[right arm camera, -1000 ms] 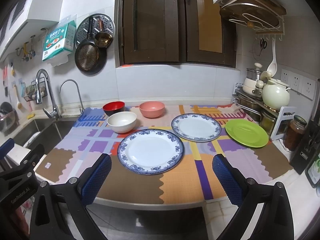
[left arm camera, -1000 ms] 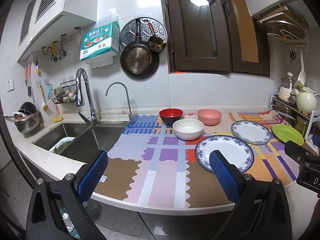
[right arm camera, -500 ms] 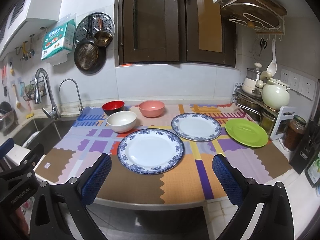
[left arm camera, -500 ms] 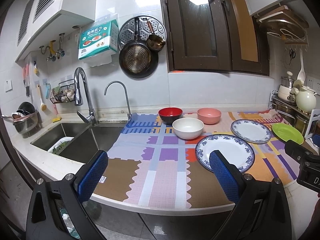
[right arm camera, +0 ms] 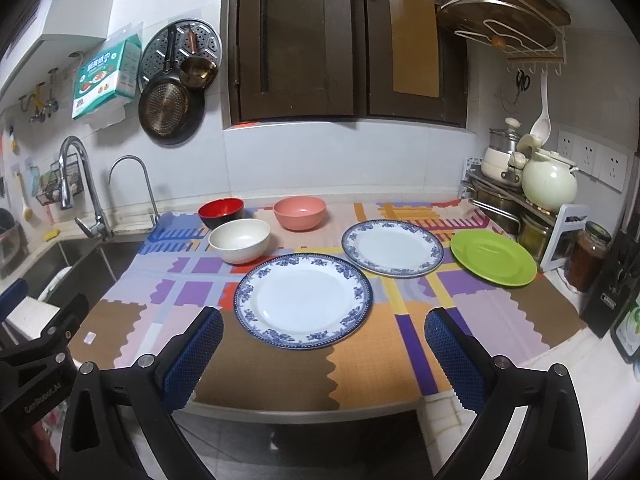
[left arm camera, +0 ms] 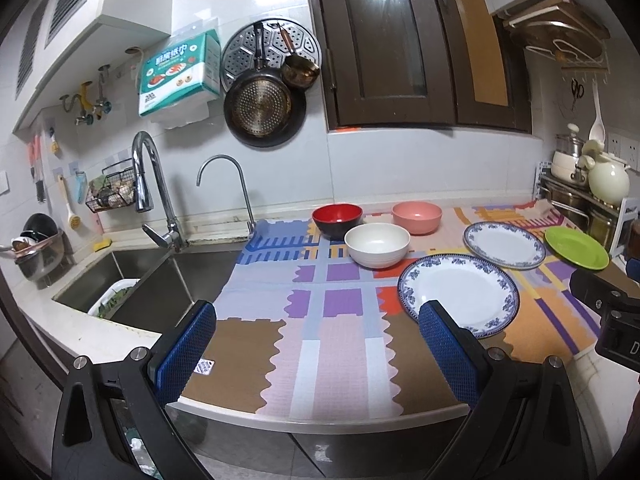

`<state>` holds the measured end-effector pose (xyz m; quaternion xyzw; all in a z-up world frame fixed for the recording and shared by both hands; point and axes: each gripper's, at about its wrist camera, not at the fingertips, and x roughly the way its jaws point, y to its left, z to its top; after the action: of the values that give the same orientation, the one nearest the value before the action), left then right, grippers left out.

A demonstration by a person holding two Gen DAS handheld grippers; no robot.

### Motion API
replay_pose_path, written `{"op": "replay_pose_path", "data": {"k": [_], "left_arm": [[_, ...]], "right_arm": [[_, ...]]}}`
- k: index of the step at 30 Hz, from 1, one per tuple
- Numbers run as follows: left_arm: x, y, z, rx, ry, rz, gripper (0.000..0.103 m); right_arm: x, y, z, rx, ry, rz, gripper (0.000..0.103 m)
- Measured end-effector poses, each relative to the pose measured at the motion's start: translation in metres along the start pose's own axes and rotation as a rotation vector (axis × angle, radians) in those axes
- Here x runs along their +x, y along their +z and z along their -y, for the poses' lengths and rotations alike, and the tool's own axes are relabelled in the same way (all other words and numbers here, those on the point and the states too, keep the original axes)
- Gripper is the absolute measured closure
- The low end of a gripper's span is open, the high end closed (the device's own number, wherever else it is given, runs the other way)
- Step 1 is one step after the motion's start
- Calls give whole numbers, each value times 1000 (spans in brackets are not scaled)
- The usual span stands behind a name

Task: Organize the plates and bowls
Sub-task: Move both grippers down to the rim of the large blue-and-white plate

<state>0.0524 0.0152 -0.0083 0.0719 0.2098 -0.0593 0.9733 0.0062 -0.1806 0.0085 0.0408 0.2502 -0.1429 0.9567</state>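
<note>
Plates and bowls on patterned mat, sink left, both hand-held grippers released, empty

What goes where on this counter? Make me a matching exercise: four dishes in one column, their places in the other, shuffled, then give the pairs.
Column 1
1. red bowl
2. green plate
3. white bowl
4. pink bowl

Column 2
A. farthest right, beside the pot rack
B. back row, nearest the sink
C. back row, behind the smaller blue-rimmed plate
D. just left of the larger blue-rimmed plate

Pairs: 1-B, 2-A, 3-D, 4-C
</note>
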Motion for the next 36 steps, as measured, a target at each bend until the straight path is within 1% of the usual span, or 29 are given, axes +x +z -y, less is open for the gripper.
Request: {"op": "replay_pose_path", "data": {"k": [7, 11, 15, 19, 27, 32, 36], "left_arm": [[19, 0, -1, 35, -27, -28, 0], [34, 5, 6, 46, -31, -32, 0], [58, 14, 21, 54, -32, -55, 0], [78, 25, 36, 59, -30, -57, 0], [122, 35, 69, 63, -12, -116, 0], [146, 35, 84, 85, 0, -149, 3], [167, 33, 90, 99, -14, -184, 3]], "right_arm": [[11, -11, -14, 25, -27, -36, 1], [20, -8, -14, 31, -48, -49, 1], [35, -2, -10, 25, -61, -49, 1], [59, 8, 4, 32, -61, -59, 1], [110, 28, 30, 35, -42, -74, 1], [144, 29, 45, 39, -13, -124, 1], [167, 28, 53, 47, -9, -162, 1]]}}
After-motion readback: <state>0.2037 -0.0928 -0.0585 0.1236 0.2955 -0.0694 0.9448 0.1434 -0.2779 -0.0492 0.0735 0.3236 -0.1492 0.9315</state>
